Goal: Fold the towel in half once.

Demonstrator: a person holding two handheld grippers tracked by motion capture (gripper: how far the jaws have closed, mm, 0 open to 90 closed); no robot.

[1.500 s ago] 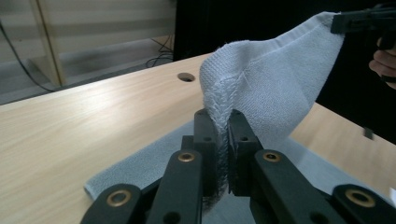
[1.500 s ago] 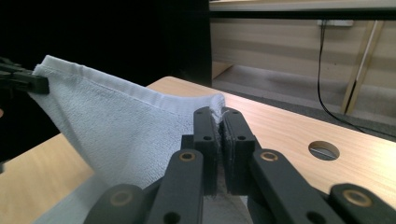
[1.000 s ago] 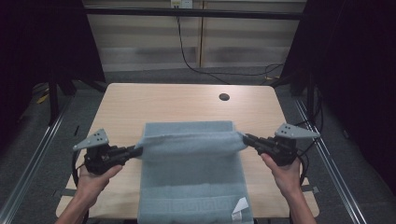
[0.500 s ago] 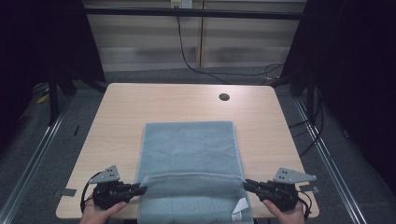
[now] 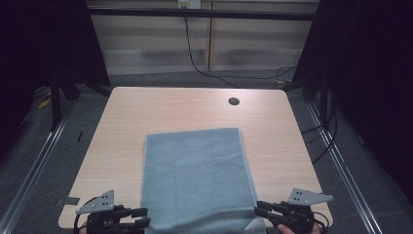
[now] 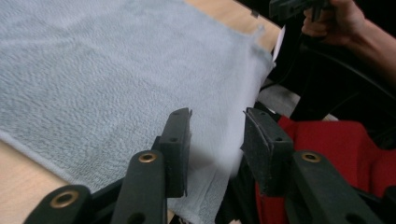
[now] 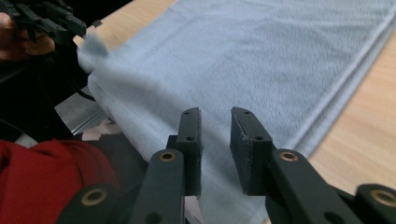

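Pale wooden counter (image 5: pixel 146 117) is carrying the folded grey towel (image 5: pixel 195 175); left tool (image 5: pixel 139 218) and right tool (image 5: pixel 260 208), just opening, are releasing its near edge; overhanging cloth is risking sliding off.

This looks like a recording lab or test studio: a plain wooden table (image 5: pixel 146 117) with a cable hole (image 5: pixel 234 101) at 1 o'clock stands on grey carpet (image 5: pixel 58 161), boxed in by black curtains (image 5: pixel 370 73). At 12 o'clock a loose cable (image 5: pixel 195 58) hangs down a bare panelled wall (image 5: pixel 253 44) (no household furnishings).
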